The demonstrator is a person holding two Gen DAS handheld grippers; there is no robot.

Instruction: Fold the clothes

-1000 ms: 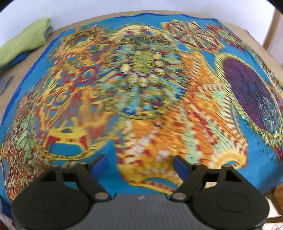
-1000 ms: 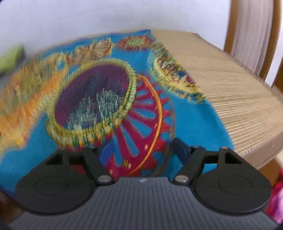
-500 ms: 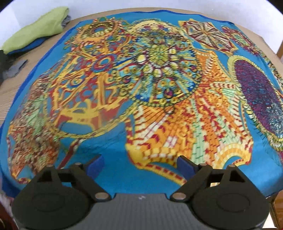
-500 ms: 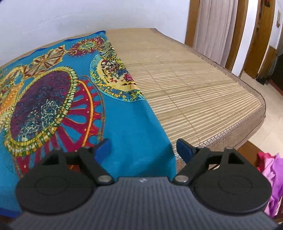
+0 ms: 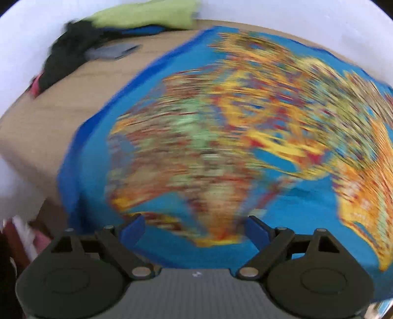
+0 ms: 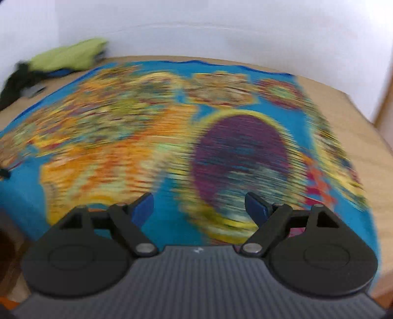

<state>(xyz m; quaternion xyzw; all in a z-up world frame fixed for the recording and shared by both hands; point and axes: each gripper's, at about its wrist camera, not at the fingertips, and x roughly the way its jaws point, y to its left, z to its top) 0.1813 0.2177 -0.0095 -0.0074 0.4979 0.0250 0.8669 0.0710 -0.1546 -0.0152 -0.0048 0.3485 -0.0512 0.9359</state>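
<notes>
A large blue scarf [image 5: 221, 137] with a busy orange, yellow and red print lies spread flat on the mat-covered bed [image 5: 49, 122]. It also shows in the right wrist view [image 6: 172, 137], with a purple oval [image 6: 240, 152] in its print. My left gripper [image 5: 194, 229] is open and empty, above the scarf's near left part. My right gripper [image 6: 199, 205] is open and empty, above the scarf's near edge, in front of the purple oval. Both views are blurred by motion.
A green folded garment [image 5: 145, 17] on a blue one, and a black garment [image 5: 66, 54], lie at the bed's far left corner; they also show in the right wrist view [image 6: 68, 56]. A white wall [image 6: 221, 29] stands behind. Bare mat [image 6: 356, 127] lies right of the scarf.
Both views have swung left. The left view now takes in the scarf's left edge and the clothes pile. The right view has turned from the bare mat back over the scarf. Both grippers stay open.
</notes>
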